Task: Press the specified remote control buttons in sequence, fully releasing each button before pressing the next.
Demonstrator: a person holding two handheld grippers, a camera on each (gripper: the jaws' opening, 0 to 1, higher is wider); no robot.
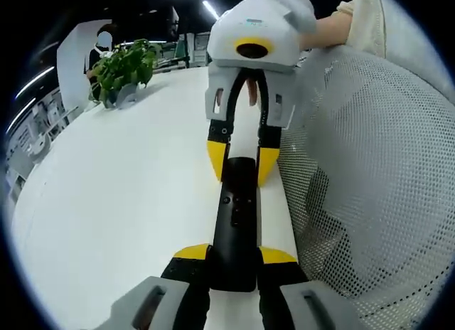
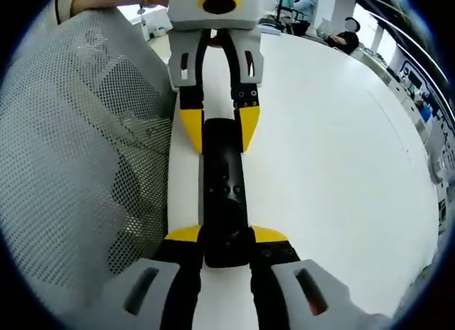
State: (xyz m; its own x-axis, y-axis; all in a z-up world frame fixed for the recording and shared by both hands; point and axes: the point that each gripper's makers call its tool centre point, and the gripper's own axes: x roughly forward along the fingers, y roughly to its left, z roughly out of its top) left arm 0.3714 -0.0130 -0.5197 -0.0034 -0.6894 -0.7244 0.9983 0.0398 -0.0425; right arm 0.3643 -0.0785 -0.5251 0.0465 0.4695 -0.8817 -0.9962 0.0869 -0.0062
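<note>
A long black remote control [image 1: 234, 216] lies lengthwise above the white table [image 1: 128, 195], held at both ends. My left gripper [image 1: 234, 255] is shut on its near end, yellow tips pressed to its sides. My right gripper [image 1: 242, 163] comes from the far side and is shut on the far end. In the right gripper view the remote [image 2: 224, 195] shows its button face, with my right gripper [image 2: 226, 235] clamped on the near end and my left gripper [image 2: 220, 129] on the far end.
A white mesh surface [image 1: 370, 173] rises close along one side of the remote [image 2: 78, 145]. A potted green plant [image 1: 124, 70] stands at the table's far edge. A person's hand [image 1: 330, 28] holds the right gripper. Seated people [image 2: 347, 33] are far behind.
</note>
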